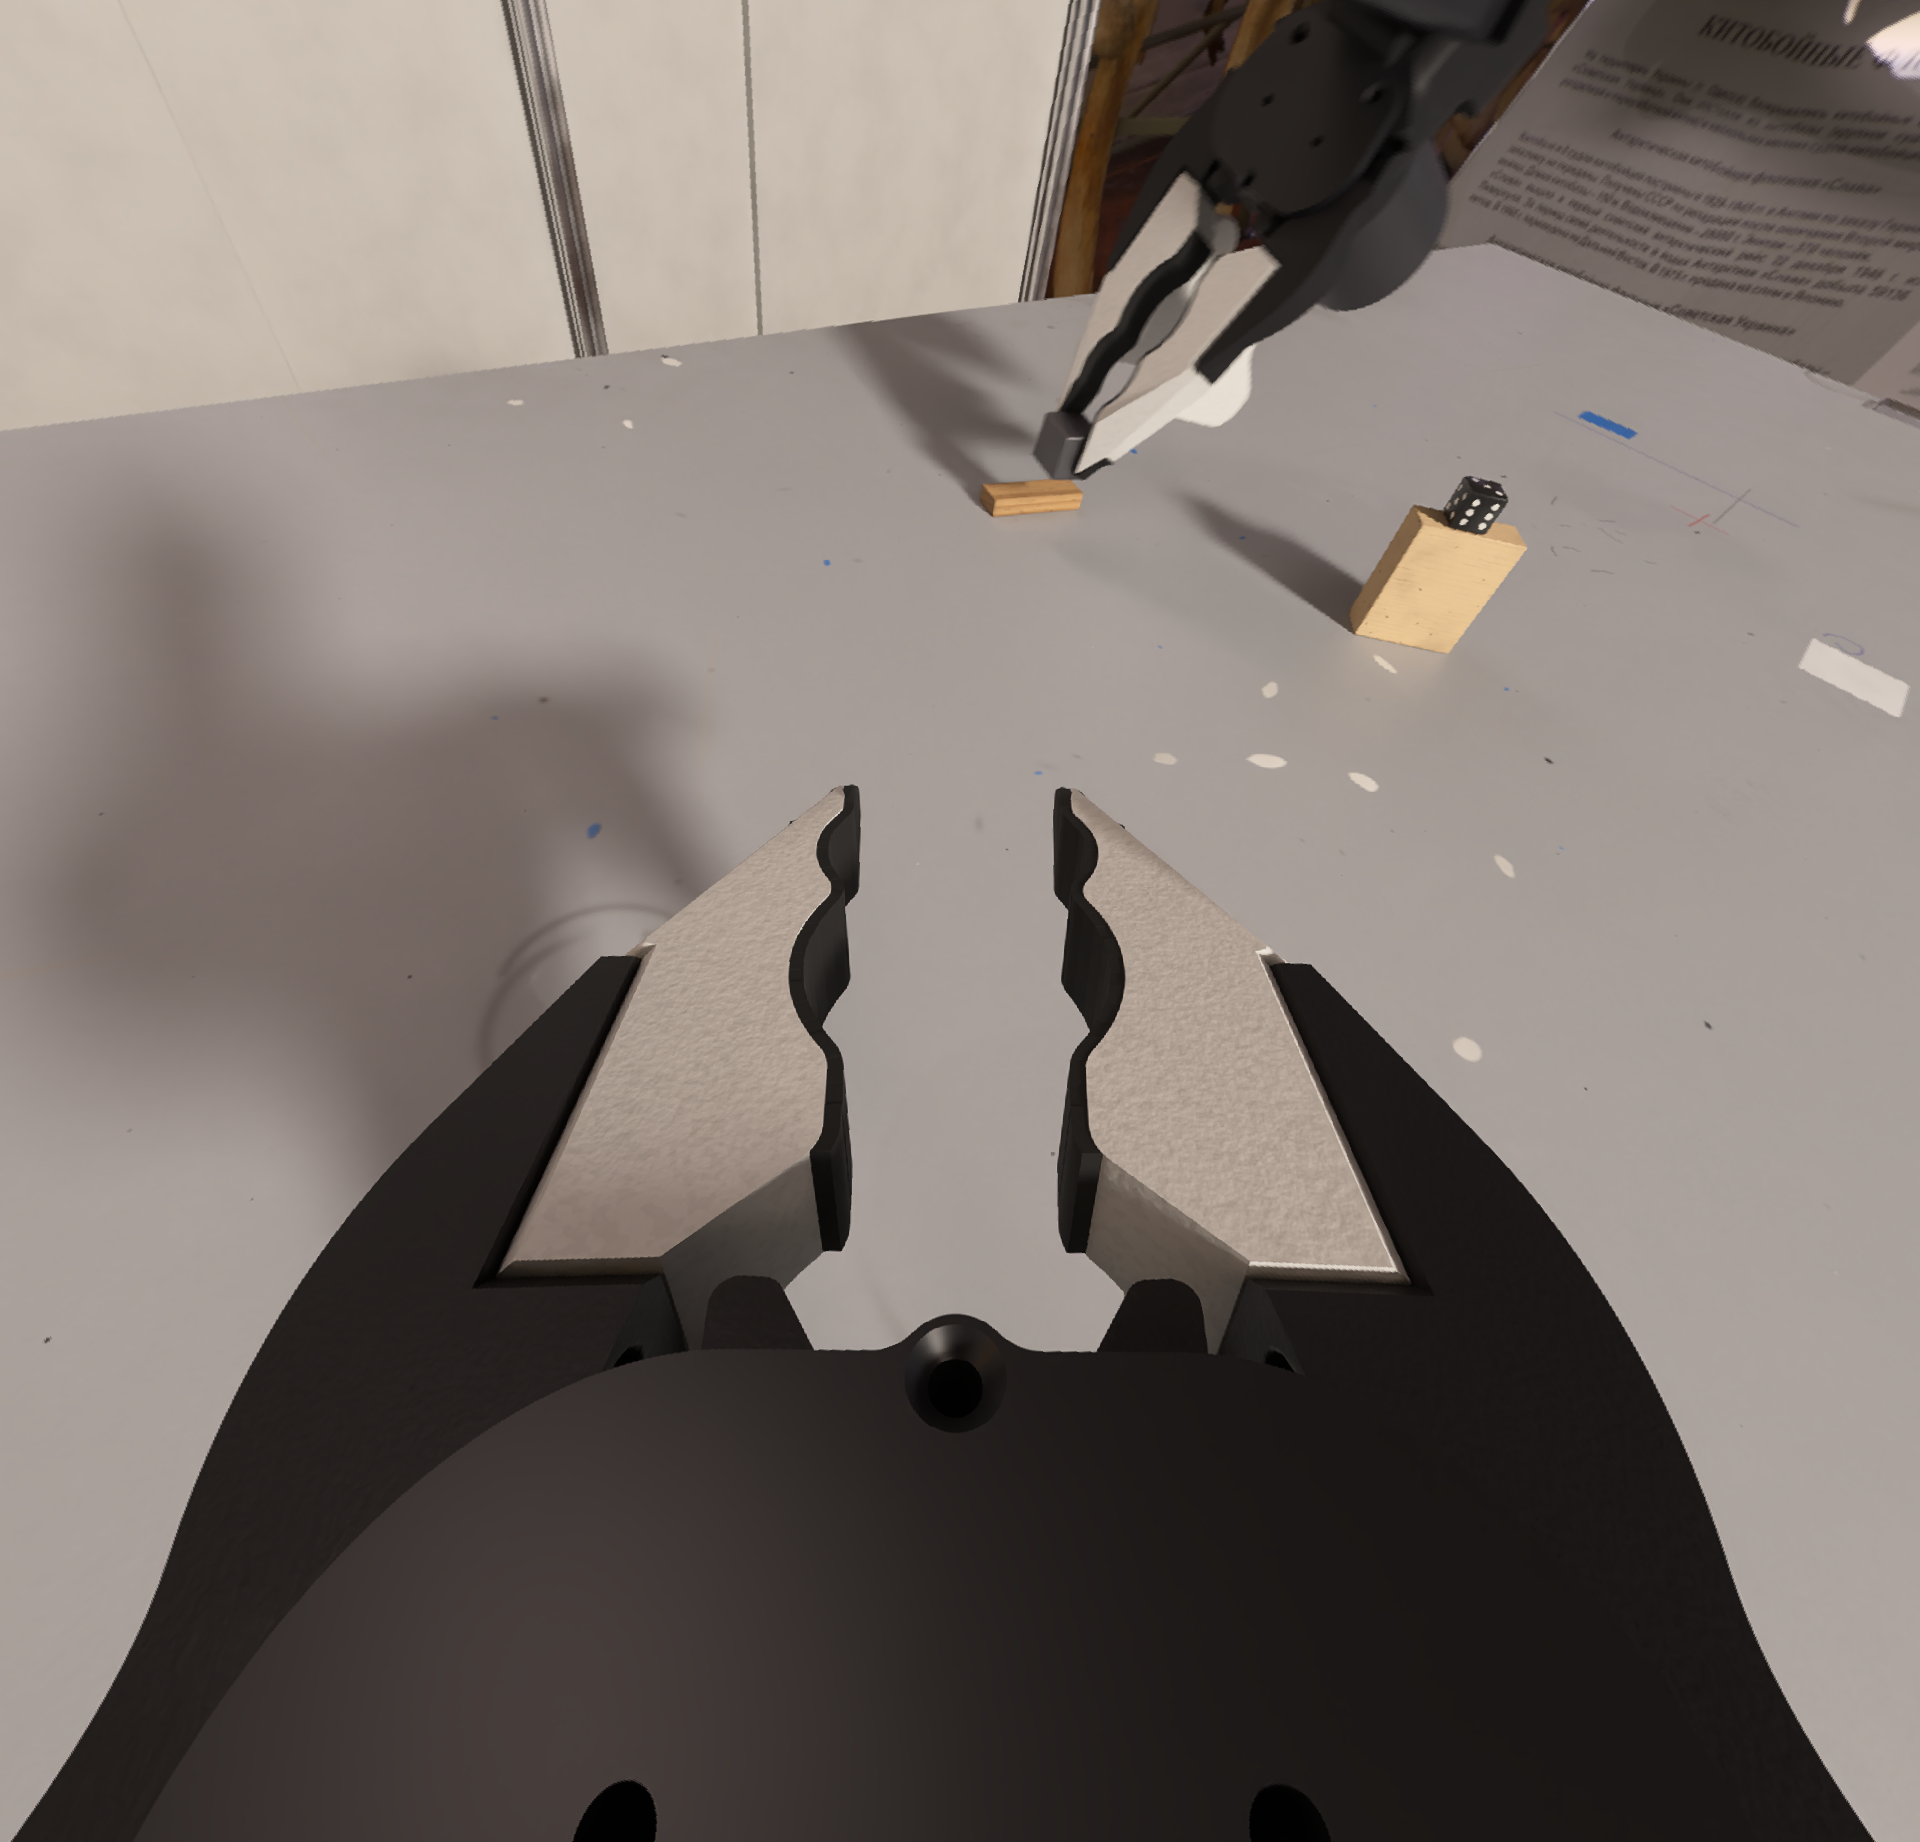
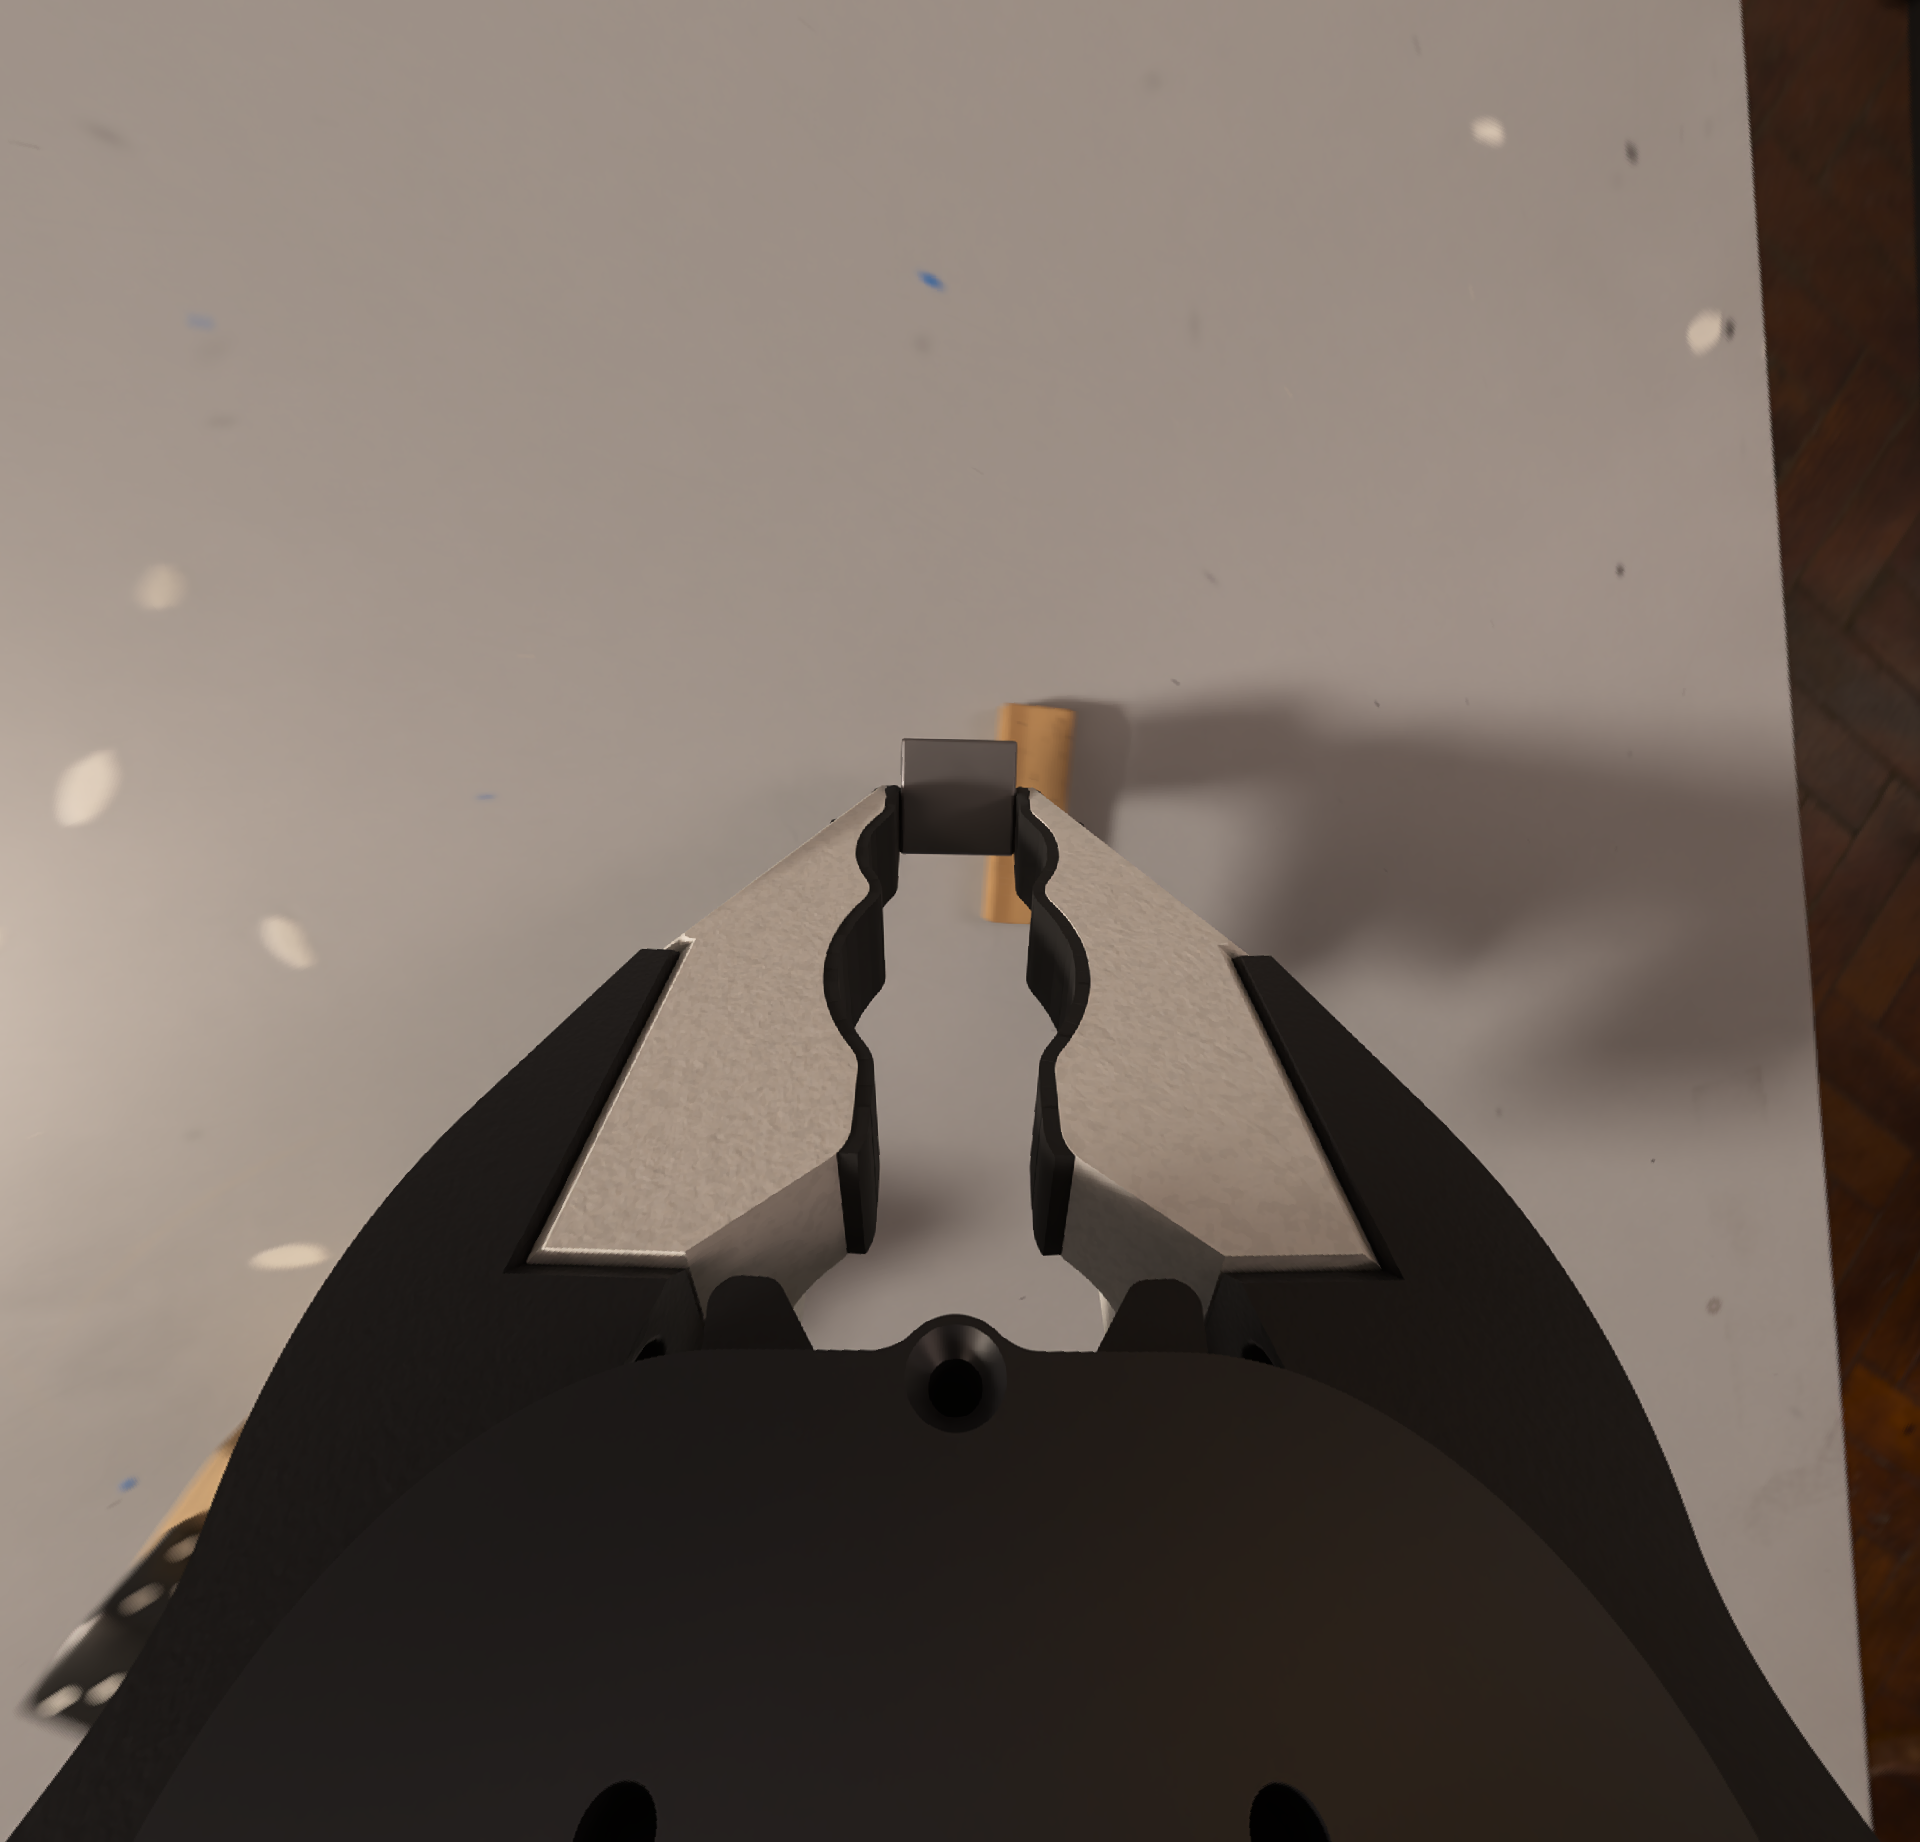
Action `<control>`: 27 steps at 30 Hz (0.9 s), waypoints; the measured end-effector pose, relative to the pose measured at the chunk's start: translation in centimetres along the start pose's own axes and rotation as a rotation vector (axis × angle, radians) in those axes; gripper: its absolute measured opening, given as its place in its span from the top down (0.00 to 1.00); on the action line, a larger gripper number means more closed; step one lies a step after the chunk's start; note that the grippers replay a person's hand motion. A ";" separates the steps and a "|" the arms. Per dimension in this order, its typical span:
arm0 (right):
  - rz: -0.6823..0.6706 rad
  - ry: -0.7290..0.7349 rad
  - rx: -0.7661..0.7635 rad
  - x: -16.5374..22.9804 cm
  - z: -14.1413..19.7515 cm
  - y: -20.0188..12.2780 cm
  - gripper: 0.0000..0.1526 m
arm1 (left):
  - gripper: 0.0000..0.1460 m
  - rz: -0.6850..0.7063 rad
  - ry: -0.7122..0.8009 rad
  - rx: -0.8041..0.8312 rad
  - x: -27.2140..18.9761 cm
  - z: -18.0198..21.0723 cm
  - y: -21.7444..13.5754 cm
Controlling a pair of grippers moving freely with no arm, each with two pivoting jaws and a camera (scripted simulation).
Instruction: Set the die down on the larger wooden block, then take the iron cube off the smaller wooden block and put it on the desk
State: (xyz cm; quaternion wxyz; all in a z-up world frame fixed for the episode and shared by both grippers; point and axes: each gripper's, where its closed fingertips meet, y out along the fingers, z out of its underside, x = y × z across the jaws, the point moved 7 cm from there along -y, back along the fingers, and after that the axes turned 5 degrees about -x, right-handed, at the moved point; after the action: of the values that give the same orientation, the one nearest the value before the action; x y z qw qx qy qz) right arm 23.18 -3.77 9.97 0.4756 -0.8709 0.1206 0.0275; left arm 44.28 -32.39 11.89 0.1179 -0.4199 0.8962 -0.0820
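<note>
The black die (image 1: 1475, 504) with white pips sits on top of the larger wooden block (image 1: 1439, 577) at the right of the grey desk (image 1: 727, 597). The smaller, flat wooden block (image 1: 1031, 497) lies farther back. My right gripper (image 1: 1070, 452) is shut on the grey iron cube (image 1: 1062, 442) and holds it just above that block. In the right wrist view the iron cube (image 2: 957, 793) sits between the fingertips of my right gripper (image 2: 957, 805), with the small block (image 2: 1029, 769) below and to its right. My left gripper (image 1: 956, 805) is open and empty over the near desk.
The desk's far edge meets a pale panelled wall (image 1: 416, 130). A board with printed text (image 1: 1714, 161) leans at the back right. White tape (image 1: 1855, 677) and blue tape (image 1: 1607, 425) mark the desk. In the right wrist view the desk edge and dark wood floor (image 2: 1839, 649) lie at right.
</note>
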 end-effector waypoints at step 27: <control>-0.099 0.119 -0.051 17.9 5.6 -3.7 0.86 | 0.74 -0.171 0.035 0.224 -0.3 2.5 -1.5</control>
State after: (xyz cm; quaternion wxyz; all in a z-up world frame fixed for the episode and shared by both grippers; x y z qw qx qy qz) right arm 41.78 -0.50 7.02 0.4461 -0.8877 0.1050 -0.0449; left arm 46.26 -33.17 9.89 0.1408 -0.4772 0.8444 -0.1988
